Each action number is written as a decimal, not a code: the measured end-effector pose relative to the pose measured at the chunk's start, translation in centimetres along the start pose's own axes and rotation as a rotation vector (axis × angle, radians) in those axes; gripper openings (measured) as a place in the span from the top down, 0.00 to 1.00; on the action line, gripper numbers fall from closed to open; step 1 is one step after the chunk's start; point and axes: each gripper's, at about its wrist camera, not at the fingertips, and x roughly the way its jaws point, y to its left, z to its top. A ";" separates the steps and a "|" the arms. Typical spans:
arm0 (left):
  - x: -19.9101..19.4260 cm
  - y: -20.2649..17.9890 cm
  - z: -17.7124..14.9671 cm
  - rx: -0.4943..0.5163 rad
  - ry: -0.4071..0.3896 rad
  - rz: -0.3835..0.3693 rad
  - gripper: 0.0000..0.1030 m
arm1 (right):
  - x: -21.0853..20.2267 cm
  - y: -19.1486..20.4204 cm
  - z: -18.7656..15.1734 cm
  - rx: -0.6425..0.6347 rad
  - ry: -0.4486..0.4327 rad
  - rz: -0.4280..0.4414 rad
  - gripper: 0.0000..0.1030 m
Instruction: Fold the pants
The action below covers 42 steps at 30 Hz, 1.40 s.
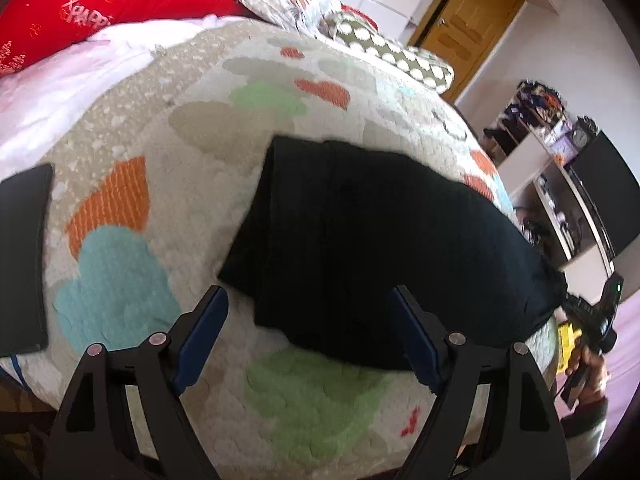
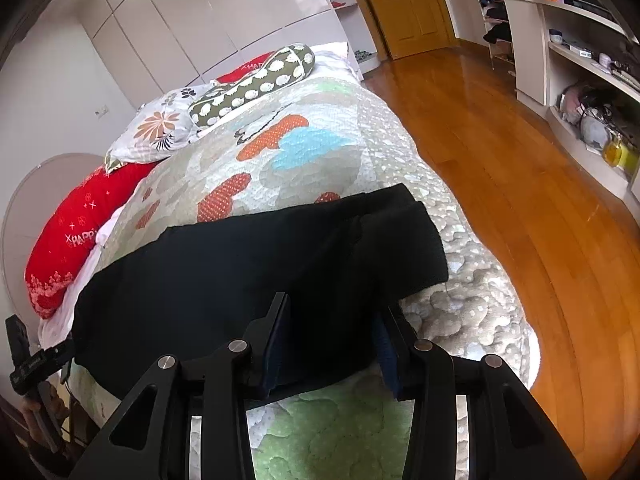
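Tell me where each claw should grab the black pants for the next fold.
Grip the black pants along their near long edge, coming from the bed's front side. That edge lies flat on the quilt, directly ahead of both open claws: left claw, right claw.

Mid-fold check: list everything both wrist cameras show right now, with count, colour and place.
pants: one, black, lying flat on the quilt
quilt: one, cream with orange, blue, green patches, covering the bed
red pillow: one, red with white print, head of bed
floral pillow: one, white with orange flowers, head of bed
bolster: one, olive with white dots, head of bed
door: one, wooden, far wall
shelving: white, cluttered, along the wall
left gripper: black, open, over the pants' edge
right gripper: black, open, over the pants
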 end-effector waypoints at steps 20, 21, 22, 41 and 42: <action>-2.6 -1.6 2.6 0.133 -0.081 0.007 0.87 | -4.3 3.1 0.6 -0.102 -0.068 0.105 0.94; -3.0 -1.4 2.6 0.131 -0.090 0.001 0.88 | -4.8 3.3 0.5 -0.110 -0.069 0.118 0.94; -3.3 -1.1 2.7 0.127 -0.095 0.000 0.88 | -5.0 3.4 0.2 -0.116 -0.065 0.128 0.94; -4.1 -0.4 2.0 0.123 -0.140 0.114 0.43 | -5.6 3.9 1.3 -0.182 -0.050 0.000 0.66; -3.9 -0.8 2.4 0.126 -0.147 0.106 0.41 | -4.9 5.0 1.6 -0.220 -0.052 -0.007 0.65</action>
